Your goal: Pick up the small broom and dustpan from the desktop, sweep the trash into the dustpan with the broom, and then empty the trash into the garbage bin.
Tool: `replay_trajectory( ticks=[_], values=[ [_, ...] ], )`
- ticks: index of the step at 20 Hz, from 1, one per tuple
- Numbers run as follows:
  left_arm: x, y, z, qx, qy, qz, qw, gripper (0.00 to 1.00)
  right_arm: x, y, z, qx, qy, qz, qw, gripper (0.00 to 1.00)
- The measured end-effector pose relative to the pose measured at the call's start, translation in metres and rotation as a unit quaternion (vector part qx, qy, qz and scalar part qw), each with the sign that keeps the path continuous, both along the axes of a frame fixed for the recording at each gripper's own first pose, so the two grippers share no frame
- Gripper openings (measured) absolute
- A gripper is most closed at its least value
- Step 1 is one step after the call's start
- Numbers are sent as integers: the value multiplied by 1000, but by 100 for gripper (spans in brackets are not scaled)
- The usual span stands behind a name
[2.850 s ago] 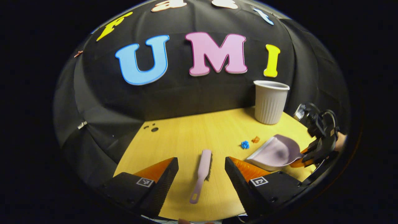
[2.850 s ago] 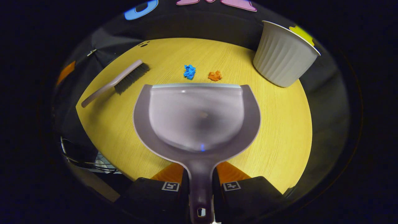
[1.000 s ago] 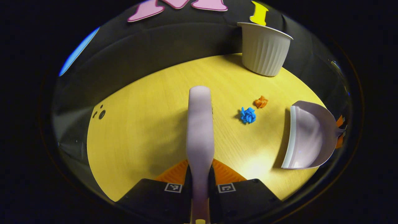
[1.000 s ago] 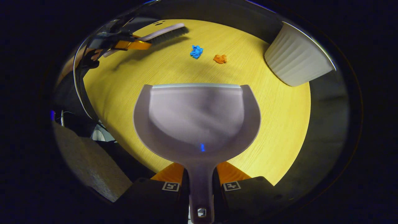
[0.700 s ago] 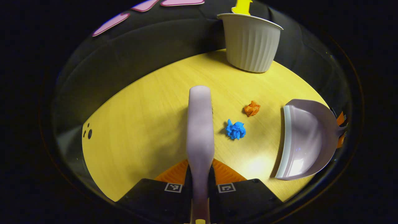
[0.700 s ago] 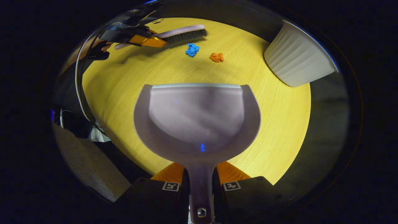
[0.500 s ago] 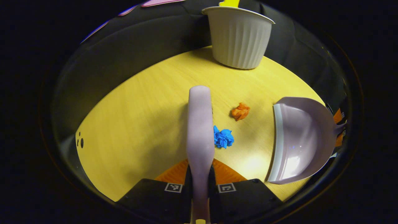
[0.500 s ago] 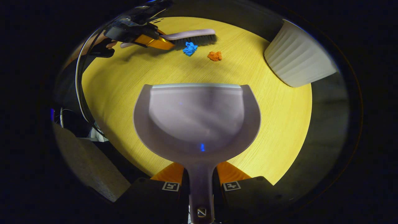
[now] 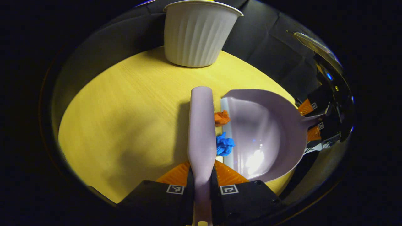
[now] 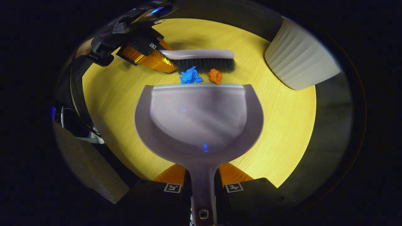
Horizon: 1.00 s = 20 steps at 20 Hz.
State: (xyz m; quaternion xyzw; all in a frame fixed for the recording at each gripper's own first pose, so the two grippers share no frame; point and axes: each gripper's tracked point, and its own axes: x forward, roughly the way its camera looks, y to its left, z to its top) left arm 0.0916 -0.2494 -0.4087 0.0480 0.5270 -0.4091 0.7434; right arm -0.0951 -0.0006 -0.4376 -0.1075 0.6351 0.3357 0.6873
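Lilac plastic on both tools. Your left gripper (image 9: 202, 190) is pinching the broom (image 9: 201, 125) by its handle, both fingers pressed on it, so the back runs straight toward 12 o'clock in the left gripper view and the bristles face 3 o'clock, toward the dustpan (image 9: 267, 131). That grip lets you push sideways with the whole bristle row at once.

Your right gripper (image 10: 203, 188) is clamped on the dustpan handle the same way, both fingers tight against it. The pan mouth points to 12 o'clock in the right gripper view, its pale lip looks down on the desk (image 10: 282, 119), so scraps should ride over it, not under.

Trash is two crumpled scraps: blue one (image 10: 190, 76) and orange one (image 10: 215, 76). Both sit right at the lip, squeezed between lip and bristles. In the right gripper view the broom lies across at 12 o'clock, parallel to the lip, just behind the scraps. Blue looks partly over the lip in the left gripper view; orange touches the edge but is not in. Neither is fully inside yet.

Bin (image 9: 199, 34) stands upright at 12 o'clock in the left gripper view, 2 o'clock in the right gripper view, well apart from the pan. Placed close enough for a short carry and tip.

My read: sweep is nearly done, one more short push needed. Keep the lip flat and the broom parallel or the scraps could slip out at the ends.
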Motion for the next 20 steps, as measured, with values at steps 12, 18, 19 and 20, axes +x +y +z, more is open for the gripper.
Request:
replay_trajectory(
  ticks=[12, 18, 19, 20],
  values=[
    [-22, -14, 56, -43, -4, 101, 994, 27, -3, 5, -19, 41, -57, -78, 995, 36],
    [-23, 38, 66, 15, -65, 168, 984, 27, -3, 7, -11, 20, -53, -132, 990, 36],
    [-27, 45, 61, 15, -69, 174, 982, 27, -1, 7, -6, 16, -54, -142, 988, 36],
    [-31, 49, 53, 13, -70, 181, 981, 27, 2, 5, -4, 13, -58, -152, 987, 31]
  ],
)
